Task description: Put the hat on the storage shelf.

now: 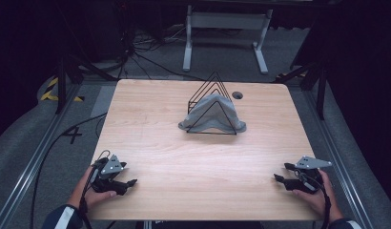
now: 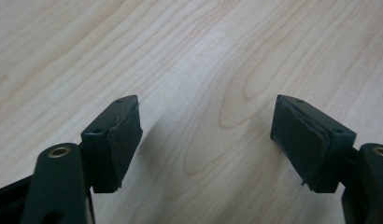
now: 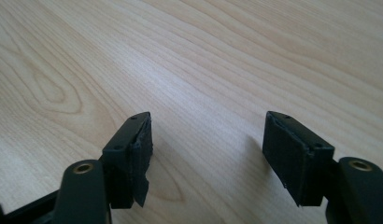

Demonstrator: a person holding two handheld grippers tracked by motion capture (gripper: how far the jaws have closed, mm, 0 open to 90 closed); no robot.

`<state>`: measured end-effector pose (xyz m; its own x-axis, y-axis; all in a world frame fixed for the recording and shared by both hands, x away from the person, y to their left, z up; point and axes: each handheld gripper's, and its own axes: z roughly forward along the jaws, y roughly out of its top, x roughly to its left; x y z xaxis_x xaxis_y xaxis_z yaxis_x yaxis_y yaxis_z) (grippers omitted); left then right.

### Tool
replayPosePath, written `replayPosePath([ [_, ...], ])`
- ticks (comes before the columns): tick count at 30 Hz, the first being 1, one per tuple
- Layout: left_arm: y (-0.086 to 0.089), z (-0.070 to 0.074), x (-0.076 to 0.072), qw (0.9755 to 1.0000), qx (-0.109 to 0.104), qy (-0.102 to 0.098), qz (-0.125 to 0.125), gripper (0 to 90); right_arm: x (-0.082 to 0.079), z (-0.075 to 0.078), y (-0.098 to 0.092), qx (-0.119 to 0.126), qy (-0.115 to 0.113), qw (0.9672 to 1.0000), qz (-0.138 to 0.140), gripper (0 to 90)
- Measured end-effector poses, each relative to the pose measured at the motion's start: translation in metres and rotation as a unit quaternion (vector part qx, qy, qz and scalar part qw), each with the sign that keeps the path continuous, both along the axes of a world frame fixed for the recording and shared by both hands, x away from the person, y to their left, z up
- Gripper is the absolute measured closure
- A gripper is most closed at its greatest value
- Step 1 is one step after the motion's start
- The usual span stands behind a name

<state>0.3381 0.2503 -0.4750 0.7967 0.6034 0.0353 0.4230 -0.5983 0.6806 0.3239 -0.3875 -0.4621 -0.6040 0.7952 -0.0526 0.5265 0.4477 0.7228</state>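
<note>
Holding grey cloth [image 1: 210, 113], seemingly draped inside: black wire rack [image 1: 211, 102]. Left claw [image 2: 206, 140], right claw [image 3: 206, 154] spread, empty.

Overhead looks forward; tool cameras skim table [image 1: 193, 157].

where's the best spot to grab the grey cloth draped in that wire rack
Probably the grey cloth is best pinched at a loose hem spilling onto the table outside the black wire rack, such as the near-left corner. Come from the front, low: the wire triangles cross its middle, while that edge lies free.
</note>
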Motion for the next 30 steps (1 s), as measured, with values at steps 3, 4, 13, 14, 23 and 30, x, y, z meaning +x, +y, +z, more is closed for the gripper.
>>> replayPosePath([
  [3,0.0046,-0.0055,-0.0015,0.9994,-0.031,0.008,0.014,22.1,-0.0049,-0.0047,-0.0058,0.023,-0.010,0.9996,-0.010,31.8],
  [4,0.0049,-0.0080,-0.0023,0.9991,-0.040,0.000,0.018,20.0,-0.0056,-0.0048,-0.0058,0.020,-0.012,0.9996,-0.014,29.3],
  [13,0.0044,-0.0082,-0.0031,0.9988,-0.038,-0.001,0.031,17.2,-0.0053,-0.0051,-0.0062,0.020,-0.009,0.9992,-0.033,26.5],
  [14,0.0043,-0.0083,-0.0033,0.9988,-0.039,0.000,0.032,17.0,-0.0053,-0.0051,-0.0062,0.020,-0.009,0.9992,-0.033,26.3],
  [23,0.0043,-0.0082,-0.0029,0.9987,-0.037,-0.001,0.034,15.9,-0.0051,-0.0051,-0.0060,0.022,-0.009,0.9990,-0.037,25.7],
  [30,0.0043,-0.0082,-0.0029,0.9987,-0.037,0.001,0.035,15.6,-0.0046,-0.0052,-0.0060,0.022,-0.009,0.9989,-0.040,25.3],
])
